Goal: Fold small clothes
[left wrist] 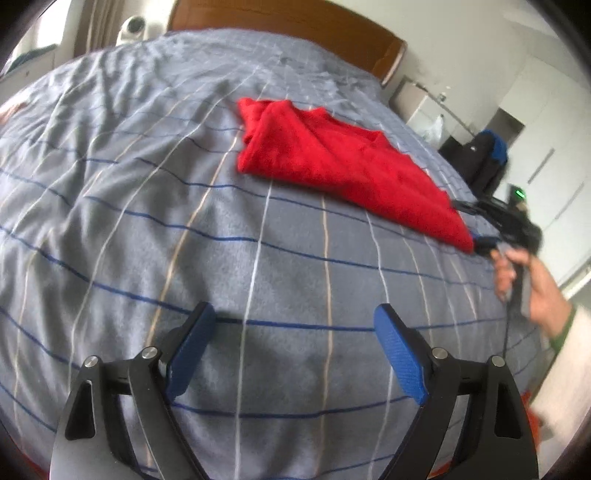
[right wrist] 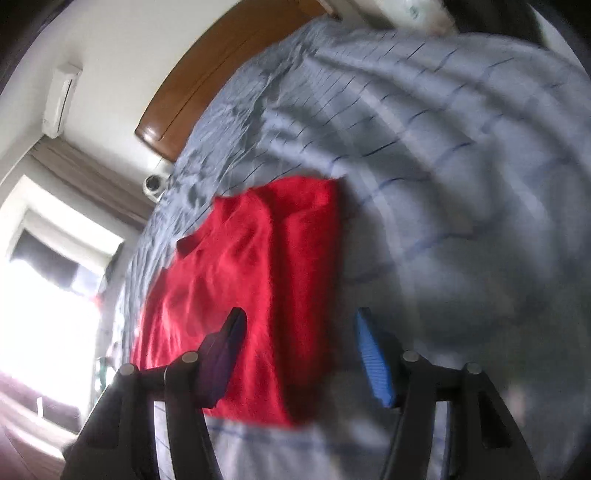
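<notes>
A red garment [left wrist: 332, 162] lies folded lengthwise on the grey striped bedspread [left wrist: 147, 221], at the middle right of the left wrist view. My left gripper [left wrist: 295, 317] is open and empty, low over bare bedspread, well short of the garment. My right gripper [right wrist: 299, 321] is open and empty, its jaws hovering over the garment's near end [right wrist: 255, 277]; that view is blurred. In the left wrist view the right gripper [left wrist: 480, 243] shows at the garment's near right corner, held by a hand [left wrist: 528, 280].
A wooden headboard [left wrist: 288, 22] stands at the far end of the bed. A white nightstand [left wrist: 424, 107] and a dark bag [left wrist: 484, 155] stand to the right of the bed. A bright window [right wrist: 44, 295] lies to the left in the right wrist view.
</notes>
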### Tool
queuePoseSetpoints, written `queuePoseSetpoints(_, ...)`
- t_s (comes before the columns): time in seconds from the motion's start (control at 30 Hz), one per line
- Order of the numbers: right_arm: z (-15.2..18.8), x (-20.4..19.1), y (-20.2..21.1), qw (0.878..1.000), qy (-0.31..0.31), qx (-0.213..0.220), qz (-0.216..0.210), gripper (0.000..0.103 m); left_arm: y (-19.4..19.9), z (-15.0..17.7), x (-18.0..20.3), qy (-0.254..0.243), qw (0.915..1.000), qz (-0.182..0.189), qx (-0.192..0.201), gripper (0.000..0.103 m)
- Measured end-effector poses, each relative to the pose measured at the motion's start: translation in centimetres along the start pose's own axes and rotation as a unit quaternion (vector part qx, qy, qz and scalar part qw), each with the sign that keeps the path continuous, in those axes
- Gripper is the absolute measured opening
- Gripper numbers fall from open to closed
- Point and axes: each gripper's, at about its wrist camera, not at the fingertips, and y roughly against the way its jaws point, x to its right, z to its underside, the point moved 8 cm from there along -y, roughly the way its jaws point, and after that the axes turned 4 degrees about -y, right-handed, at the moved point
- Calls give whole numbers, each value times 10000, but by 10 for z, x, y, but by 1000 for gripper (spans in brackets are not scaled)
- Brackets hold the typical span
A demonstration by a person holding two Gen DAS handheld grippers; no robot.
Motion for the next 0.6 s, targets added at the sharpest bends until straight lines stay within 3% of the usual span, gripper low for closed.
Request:
queuePoseSetpoints(0.07, 4, -6, -18, 9996, -10, -252, 108, 60, 4, 1, -7, -120, 9997, -57, 183, 89)
queuePoseSetpoints(0.1, 6, -11, -23, 9989, 144, -303, 322, 42, 5, 2, -10, -148, 9996, -80, 239, 89)
queuePoseSetpoints(0.13, 6, -21, -25, 9973, 352, -373, 527, 11, 7, 1, -16, -180, 9992, -135, 333, 89)
queuePoseSetpoints(0.2, 4, -42, -17, 9959, 509, -297, 682, 11, 8, -1, -23, -121, 9989, -189, 400, 89)
queuePoseSetpoints(0.37, 3, -154, -1, 9916, 1233, -141, 360, 11, 13, -14, -32, 113, 9983, 16, 568, 89)
queuePoseSetpoints(0.47, 21, -224, -22, 9829, 1792, -325, 256, 11, 16, -13, -43, 239, 9979, -2, 610, 89)
queuePoseSetpoints(0.6, 70, -290, -87, 9611, 2640, -622, 531, 11, 24, -11, -63, 625, 9954, 31, 720, 89)
